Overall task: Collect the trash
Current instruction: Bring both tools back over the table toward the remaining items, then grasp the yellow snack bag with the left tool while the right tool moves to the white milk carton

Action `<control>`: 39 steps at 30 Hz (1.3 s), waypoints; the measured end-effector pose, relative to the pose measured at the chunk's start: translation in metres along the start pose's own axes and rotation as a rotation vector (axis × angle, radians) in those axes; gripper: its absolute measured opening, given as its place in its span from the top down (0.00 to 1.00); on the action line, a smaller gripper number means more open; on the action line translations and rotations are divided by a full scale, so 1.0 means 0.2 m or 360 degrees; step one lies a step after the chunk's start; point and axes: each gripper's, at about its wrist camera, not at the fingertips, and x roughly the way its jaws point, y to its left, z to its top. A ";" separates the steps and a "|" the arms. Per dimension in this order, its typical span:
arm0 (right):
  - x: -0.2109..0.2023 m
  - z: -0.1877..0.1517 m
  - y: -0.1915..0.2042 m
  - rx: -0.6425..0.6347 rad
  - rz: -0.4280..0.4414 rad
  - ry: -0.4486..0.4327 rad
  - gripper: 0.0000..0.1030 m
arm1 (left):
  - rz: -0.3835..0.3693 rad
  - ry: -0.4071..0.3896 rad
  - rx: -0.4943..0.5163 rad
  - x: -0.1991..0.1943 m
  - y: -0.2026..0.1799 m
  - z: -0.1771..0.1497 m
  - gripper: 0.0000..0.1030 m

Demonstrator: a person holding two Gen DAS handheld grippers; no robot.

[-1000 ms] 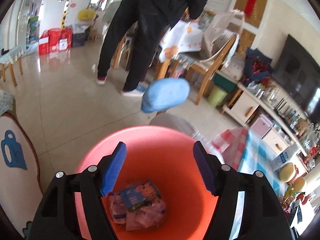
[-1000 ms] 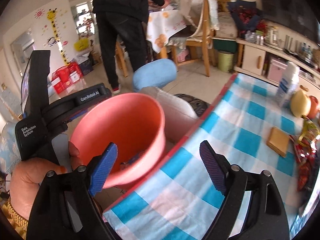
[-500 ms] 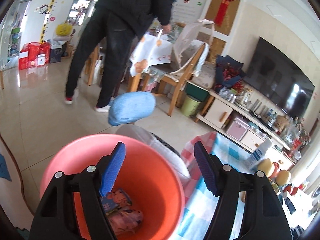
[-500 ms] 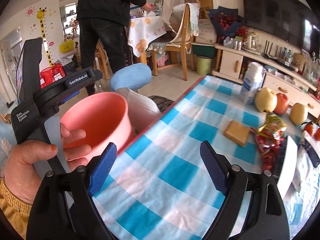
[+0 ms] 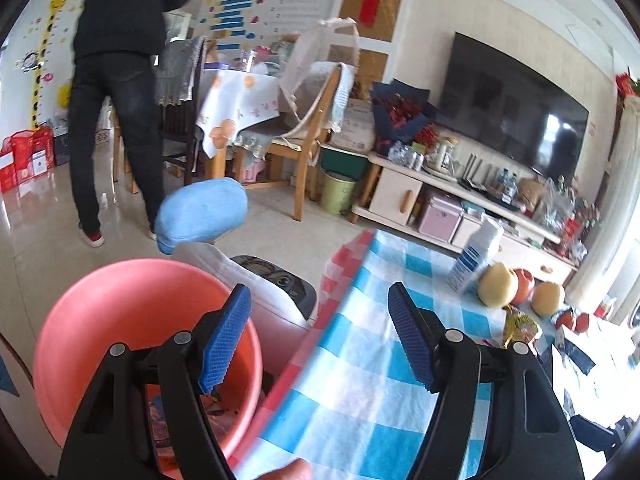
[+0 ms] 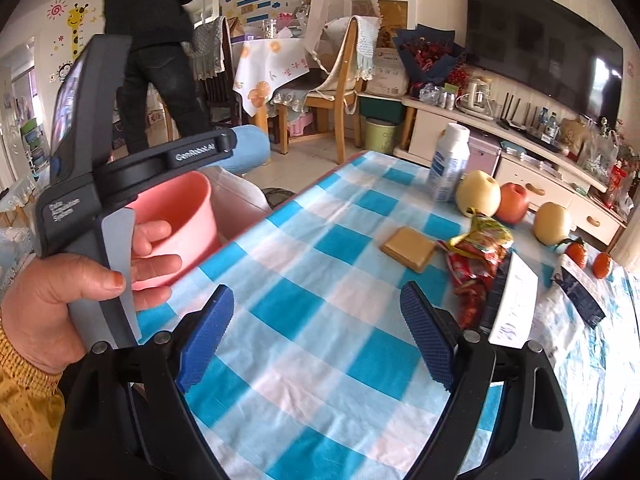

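Right gripper point(image 6: 316, 336): held over the blue-and-white checked tablecloth point(image 6: 320, 360), its blue pads spread wide with nothing between them.
Left gripper point(image 5: 318, 336): jaws parted and empty, straddling the table's edge, with the left pad above the bin and the right pad above the cloth.
Left hand point(image 6: 80, 280): wrapped round the left gripper's grey handle, a yellow sleeve point(image 6: 24, 400) at the wrist.
Bin: a pink bucket point(image 5: 120, 304) stood off the table's near-left edge, below the cloth's red-checked hem; wrappers point(image 5: 160, 420) lay in its bottom.
Trash on the table: a red-and-yellow snack wrapper point(image 6: 476, 252) lay crumpled right of centre, touching a long white-and-black box point(image 6: 508, 300).
Beside it: a flat tan square point(image 6: 408, 248) sat just left of the wrapper.
Farther along: a white-and-blue bottle point(image 6: 448, 164) stood upright, next to two pale pears point(image 6: 478, 198) and a red apple point(image 6: 512, 202) between them; small oranges point(image 6: 600, 264) lay near the far-right edge.
Background: a person in dark clothes point(image 6: 156, 40) stood with back turned at a dining table, and a dark television point(image 6: 540, 48) hung over a low cabinet.
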 end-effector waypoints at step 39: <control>-0.30 -0.32 -1.17 0.0757 -0.0321 -0.0098 0.06 | -0.0357 0.0282 0.0788 0.06 -0.88 -0.42 0.25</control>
